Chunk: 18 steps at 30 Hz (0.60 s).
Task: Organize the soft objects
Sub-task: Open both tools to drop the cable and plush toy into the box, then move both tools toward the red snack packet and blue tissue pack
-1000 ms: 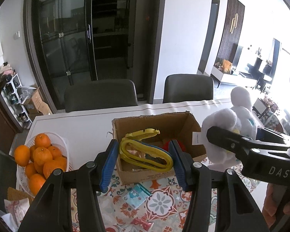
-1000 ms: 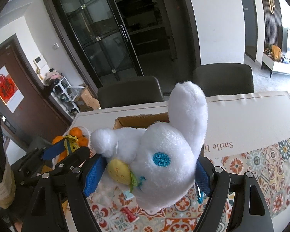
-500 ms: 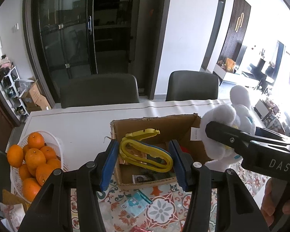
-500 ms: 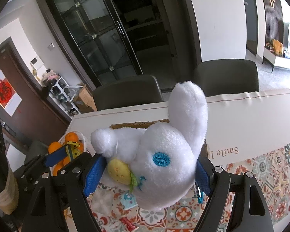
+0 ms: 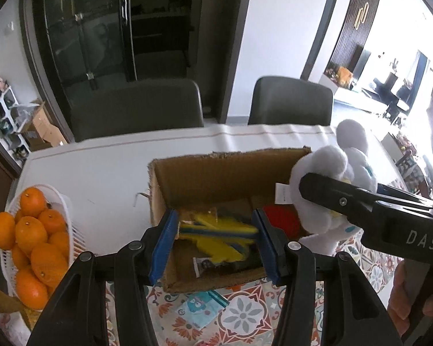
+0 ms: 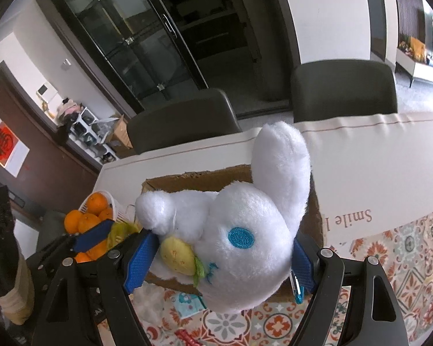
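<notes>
Light: bright daylight floods in from my right, blowing out the far room.
Blur: yellow toy between my jaws smeared.
Edges: fisheye-bent, dark corners.

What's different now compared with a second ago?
Both grippers have come down toward the cardboard box. The left gripper now holds its yellow toy inside the box; the right gripper brings the white plush bunny over its right end. Both grips stayed unchanged; the oranges stayed put.

One cardboard box, one white plush toy, one basket of oranges (about ten visible), two dark chairs, two grippers
</notes>
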Available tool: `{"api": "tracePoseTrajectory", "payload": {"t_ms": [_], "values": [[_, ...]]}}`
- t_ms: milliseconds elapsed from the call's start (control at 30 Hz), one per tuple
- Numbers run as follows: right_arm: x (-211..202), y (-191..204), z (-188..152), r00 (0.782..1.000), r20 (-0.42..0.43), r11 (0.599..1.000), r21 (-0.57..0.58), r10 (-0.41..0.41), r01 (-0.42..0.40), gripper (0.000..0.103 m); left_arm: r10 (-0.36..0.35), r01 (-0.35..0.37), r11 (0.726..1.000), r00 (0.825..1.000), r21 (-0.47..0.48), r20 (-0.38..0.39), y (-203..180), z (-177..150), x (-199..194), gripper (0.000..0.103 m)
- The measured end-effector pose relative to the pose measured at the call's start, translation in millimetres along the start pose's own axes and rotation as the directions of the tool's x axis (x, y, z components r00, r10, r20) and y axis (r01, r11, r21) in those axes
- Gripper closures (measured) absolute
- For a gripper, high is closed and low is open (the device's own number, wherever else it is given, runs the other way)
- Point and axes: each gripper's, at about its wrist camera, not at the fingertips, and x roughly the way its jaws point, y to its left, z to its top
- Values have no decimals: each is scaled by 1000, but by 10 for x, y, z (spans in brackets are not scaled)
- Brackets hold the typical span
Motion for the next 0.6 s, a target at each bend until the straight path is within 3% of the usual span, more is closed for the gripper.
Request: {"api": "tracePoseTrajectory", "payload": {"t_ms": [167, 367, 600], "values": [[171, -75, 34, 999, -29, 999, 27, 31, -30, 18, 14, -13, 1000, 1000, 13, -14, -16, 20, 125, 35], [303, -121, 88, 997, -58, 997, 59, 59, -55, 12, 54, -54, 999, 998, -3, -15, 58, 8, 96, 32], [254, 48, 86, 999, -32, 1000, -11, 26, -26, 11, 95, -94, 995, 995, -27, 11, 177, -75, -54, 32]]}}
